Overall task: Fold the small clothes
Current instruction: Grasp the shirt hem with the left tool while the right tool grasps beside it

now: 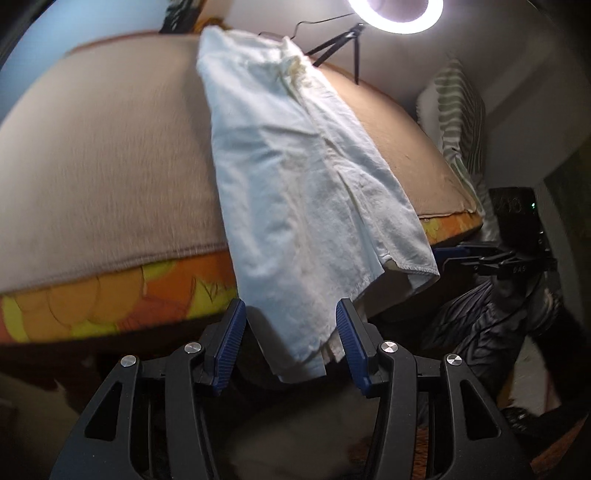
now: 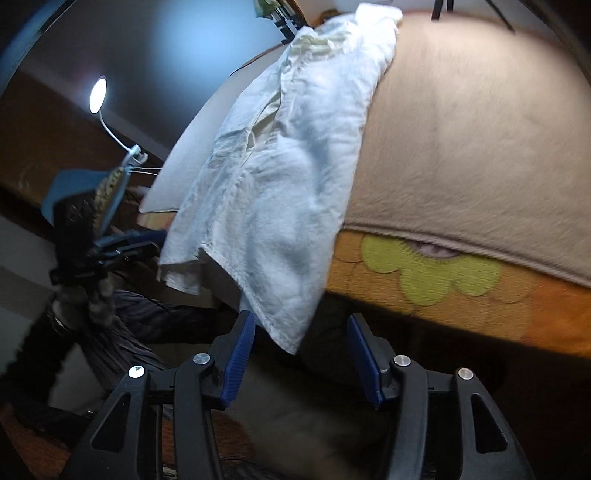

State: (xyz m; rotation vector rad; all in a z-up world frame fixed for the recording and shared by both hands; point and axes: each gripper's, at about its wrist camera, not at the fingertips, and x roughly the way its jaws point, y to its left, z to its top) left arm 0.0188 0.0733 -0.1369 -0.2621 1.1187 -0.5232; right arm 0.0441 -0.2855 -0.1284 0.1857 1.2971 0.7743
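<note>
A small white garment (image 1: 295,177) lies lengthwise across a beige blanket (image 1: 110,155) on a bed, its near end hanging over the front edge. My left gripper (image 1: 291,314) is open, its blue-padded fingers either side of one hanging corner, not closed on it. In the right wrist view the same garment (image 2: 280,177) hangs over the edge, and my right gripper (image 2: 301,328) is open with the other hanging corner between its fingers. The right gripper also shows at the far right of the left wrist view (image 1: 495,260). The left gripper shows at the left of the right wrist view (image 2: 122,243).
An orange and yellow flowered sheet (image 1: 110,295) shows below the blanket's edge. A ring light (image 1: 395,14) on a tripod stands behind the bed. A striped pillow (image 1: 458,110) leans at the right. A small lamp (image 2: 98,96) glows at the left.
</note>
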